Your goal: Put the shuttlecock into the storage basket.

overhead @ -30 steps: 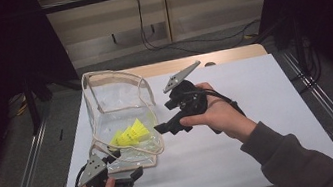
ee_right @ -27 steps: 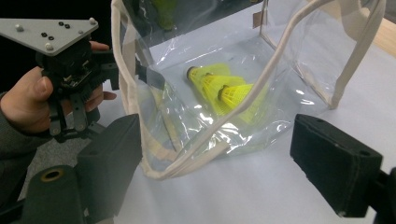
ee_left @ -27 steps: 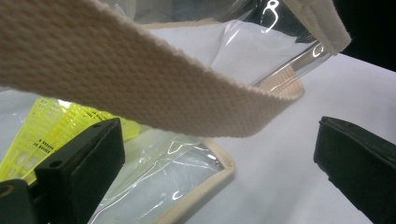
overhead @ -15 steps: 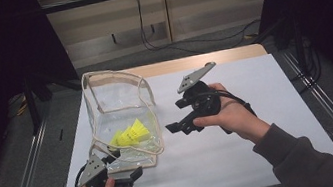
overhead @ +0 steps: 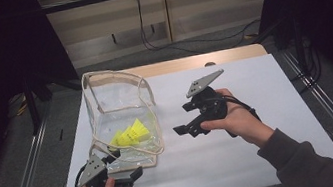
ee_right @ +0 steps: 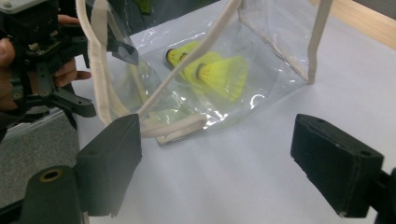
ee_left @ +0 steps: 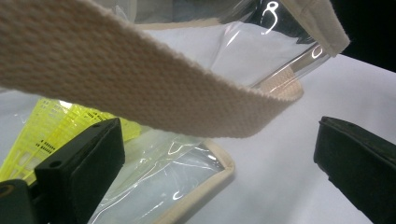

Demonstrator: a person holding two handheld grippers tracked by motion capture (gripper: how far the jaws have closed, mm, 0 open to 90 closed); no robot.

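My right tongs (overhead: 186,129) are wide open with nothing in them. They hang over the middle of the tabletop (overhead: 266,158), just to the right of the bag (overhead: 119,111), and they point at it. In the right gripper view I see the bag's side between my two black jaws, but farther off, so I am not touching it.

My left tongs (overhead: 129,174) sit near the front left corner of the tabletop, right by the bag's front end. Their jaws are open too. In the left gripper view a cloth strap (ee_left: 140,88) hangs across just above and past the jaws, and one jaw is close to the clear plastic. I think that jaw may be brushing the bag, but the view is too close to be sure. Nothing is pinched.

The bag is clear with cloth edges. It stands on the left half of the tabletop, with its mouth open at the top. Two yellow shuttlecocks (ee_right: 212,67) lie inside it, near the bottom, side by side.

So the filling part looks done to me: both are in the bag, and I see none on the tabletop. What is left, I think, is to grab the strap or the edge, and close or lift the bag.
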